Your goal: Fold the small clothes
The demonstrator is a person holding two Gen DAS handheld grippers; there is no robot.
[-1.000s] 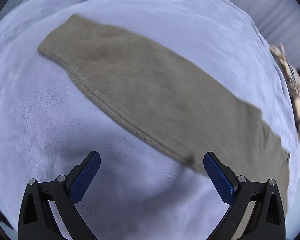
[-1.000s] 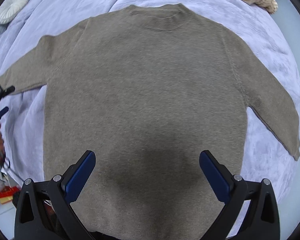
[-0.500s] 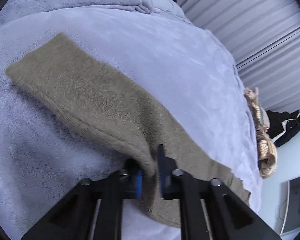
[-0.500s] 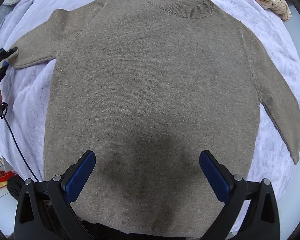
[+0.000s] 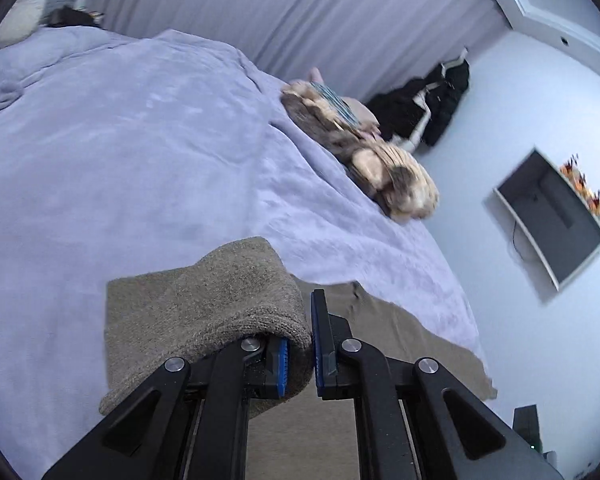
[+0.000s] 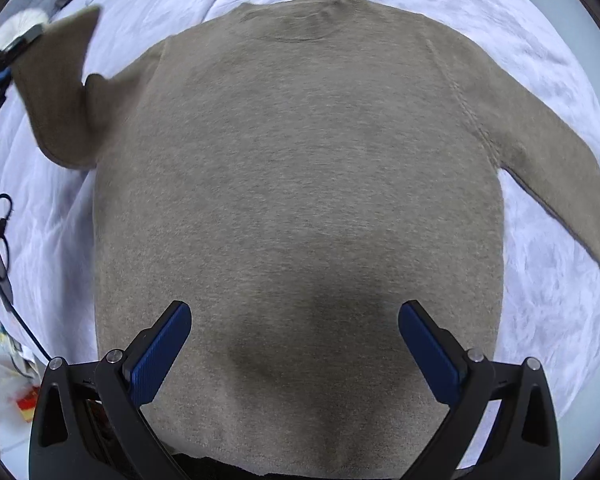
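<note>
Since the earlier frames, the left tongs (image 5: 300, 356) have closed on the cuff end of one sleeve (image 5: 220, 304) and lifted it off the bed (image 5: 120, 152); the sleeve that lay flat now stands raised and curled at the left of the right wrist view. The right tongs (image 6: 296, 344) have kept to about the same position.

Count: one taupe sweater (image 6: 300, 184), two sleeves, two tongs. The sweater lies flat on the lavender bed cover, collar away from the right camera, hem nearest it. The other sleeve (image 6: 548, 160) lies flat, angled outward.

Left tongs: pressed together, pinching sleeve fabric, which drapes over the left finger; pointing slantwise down across the bed.

Right tongs: spread wide, nothing between the pads, pointing straight down over the lower body of the sweater.

One heap of beige clothing (image 5: 380, 160) sits at the far bed edge
</note>
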